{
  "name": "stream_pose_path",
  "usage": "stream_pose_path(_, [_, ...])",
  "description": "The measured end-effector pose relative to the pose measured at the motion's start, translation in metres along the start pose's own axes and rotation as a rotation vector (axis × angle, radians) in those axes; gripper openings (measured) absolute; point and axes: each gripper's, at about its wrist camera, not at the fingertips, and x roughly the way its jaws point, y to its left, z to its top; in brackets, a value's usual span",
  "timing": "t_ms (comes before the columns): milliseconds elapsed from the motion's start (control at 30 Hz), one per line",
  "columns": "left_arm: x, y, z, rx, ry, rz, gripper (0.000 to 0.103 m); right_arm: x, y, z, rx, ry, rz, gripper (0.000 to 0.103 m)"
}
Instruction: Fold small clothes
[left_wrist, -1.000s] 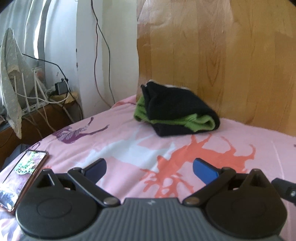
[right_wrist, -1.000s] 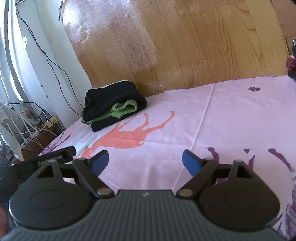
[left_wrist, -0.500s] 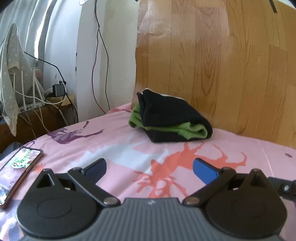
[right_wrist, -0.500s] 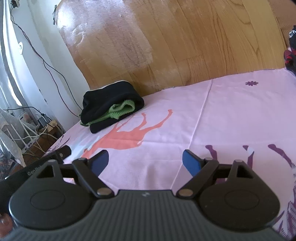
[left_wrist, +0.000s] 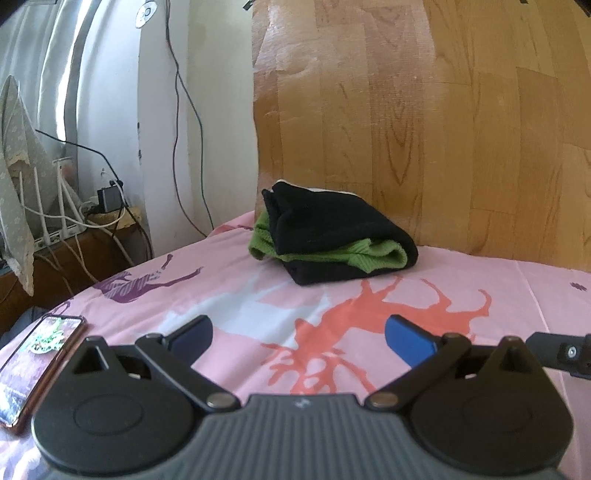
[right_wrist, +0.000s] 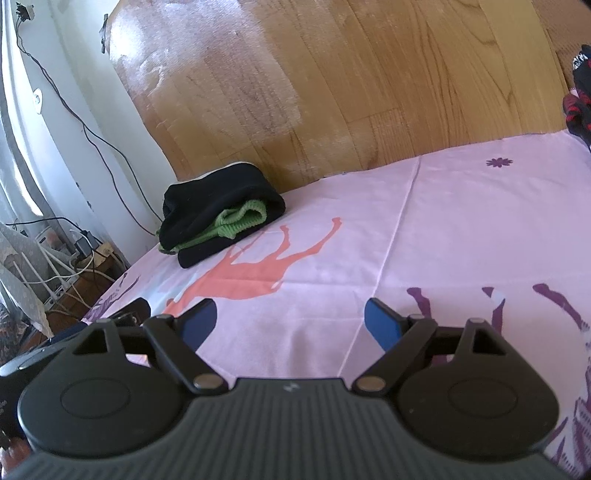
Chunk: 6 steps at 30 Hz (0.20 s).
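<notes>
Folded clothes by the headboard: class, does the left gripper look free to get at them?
Probably yes. The left gripper is open, and only bare sheet lies between it and the clothes.

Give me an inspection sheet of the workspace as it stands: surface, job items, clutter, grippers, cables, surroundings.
Surface: bed with pink sheet printed with animal shapes, mostly bare.
Job's things: folded black and green garment lying on the sheet by the wooden headboard; no gripper touches it.
Clutter: phone, screen lit, at the sheet's left edge; dark and red fabric at the far right edge, too cut off to identify.
Grippers: left gripper and right gripper both have jaws apart, holding nothing, over the sheet.
Cables: dark cable running down the white wall; white cables and a plug on the low shelf beside the bed.
Surroundings: curtain at left.
</notes>
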Motion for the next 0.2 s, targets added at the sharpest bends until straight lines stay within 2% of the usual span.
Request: stream_pose_path(200, [0.0027,-0.0012,0.0002,0.008,0.019,-0.001,0.103,0.0000,-0.0007,0.0003,0.001,0.000,0.000,0.090])
